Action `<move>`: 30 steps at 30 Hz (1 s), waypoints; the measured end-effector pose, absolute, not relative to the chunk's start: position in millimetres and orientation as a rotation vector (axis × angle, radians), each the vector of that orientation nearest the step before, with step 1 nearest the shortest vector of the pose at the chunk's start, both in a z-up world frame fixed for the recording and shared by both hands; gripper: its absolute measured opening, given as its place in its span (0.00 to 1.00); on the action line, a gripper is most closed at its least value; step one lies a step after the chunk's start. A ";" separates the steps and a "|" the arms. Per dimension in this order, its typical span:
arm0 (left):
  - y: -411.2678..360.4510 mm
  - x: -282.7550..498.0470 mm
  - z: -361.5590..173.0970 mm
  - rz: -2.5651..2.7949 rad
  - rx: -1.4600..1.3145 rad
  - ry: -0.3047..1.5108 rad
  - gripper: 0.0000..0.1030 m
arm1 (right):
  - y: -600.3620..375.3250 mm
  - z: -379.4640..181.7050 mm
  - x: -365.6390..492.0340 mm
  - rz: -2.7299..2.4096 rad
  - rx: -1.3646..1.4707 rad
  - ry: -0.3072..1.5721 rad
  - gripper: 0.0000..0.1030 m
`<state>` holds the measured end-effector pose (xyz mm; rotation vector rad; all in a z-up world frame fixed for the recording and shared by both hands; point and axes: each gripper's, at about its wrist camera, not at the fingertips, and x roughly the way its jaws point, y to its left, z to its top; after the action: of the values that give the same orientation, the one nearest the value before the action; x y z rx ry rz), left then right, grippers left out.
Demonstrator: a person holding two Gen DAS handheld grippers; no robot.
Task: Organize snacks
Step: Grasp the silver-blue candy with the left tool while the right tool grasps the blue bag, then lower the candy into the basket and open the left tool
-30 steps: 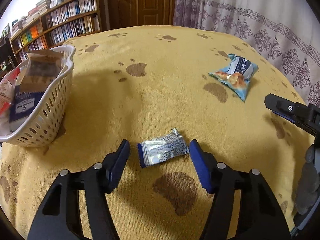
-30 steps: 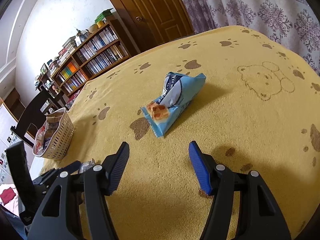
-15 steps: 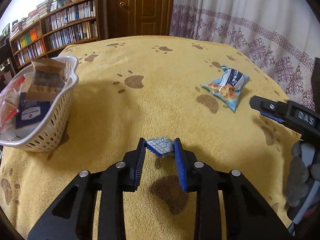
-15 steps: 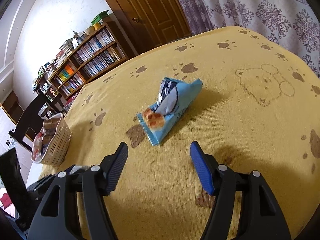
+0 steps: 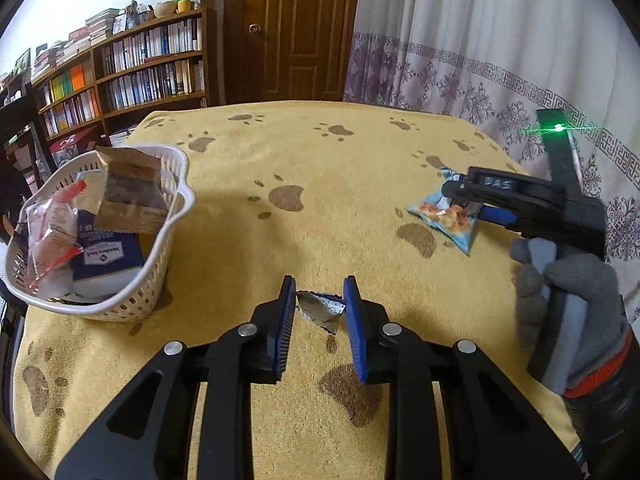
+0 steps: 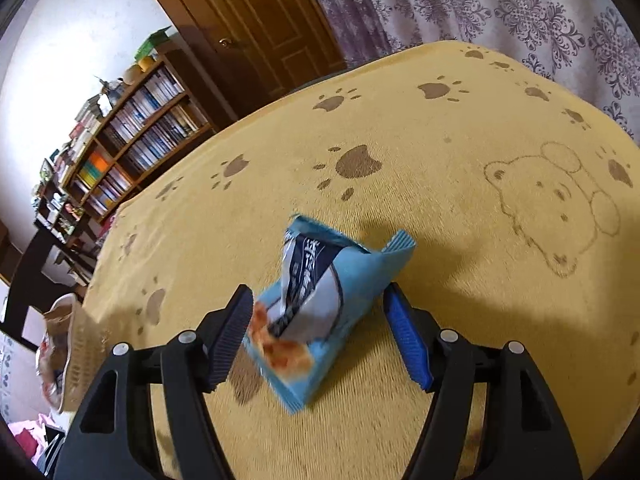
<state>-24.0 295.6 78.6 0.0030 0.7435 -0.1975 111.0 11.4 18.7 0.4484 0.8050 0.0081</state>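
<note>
From my left tool (image 5: 318, 300), the yellow worktop (image 5: 320, 168) ahead lies open all the way to its far edge. The white basket (image 5: 160, 280) blocks the left side, heaped with packets reaching above its rim, so I see only a narrow gap between it and my tool. On the right, my right tool (image 6: 320, 316) and gloved hand (image 5: 568, 304) fill the space over the blue snack bag (image 6: 320, 292). Past that bag I see bare cloth up to the curtain (image 6: 520, 12).
</note>
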 end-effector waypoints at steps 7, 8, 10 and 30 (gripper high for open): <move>303.0 -26.5 85.9 -0.180 -0.010 0.723 0.24 | 28.6 13.8 123.0 -0.067 0.314 0.805 0.51; 303.7 -26.6 86.8 -0.177 -0.011 0.720 0.24 | 29.7 13.7 122.7 -0.069 0.297 0.800 0.50; 304.1 -27.1 88.8 -0.173 -0.012 0.716 0.24 | 29.4 14.0 121.2 -0.063 0.290 0.797 0.46; 380.9 -40.5 138.4 -0.012 -0.103 0.592 0.24 | 15.4 29.3 82.0 -0.009 0.358 0.754 0.43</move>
<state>-40.5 380.9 138.4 -0.1032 0.5916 -0.0120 82.0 15.4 29.3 0.3579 0.7543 -0.0092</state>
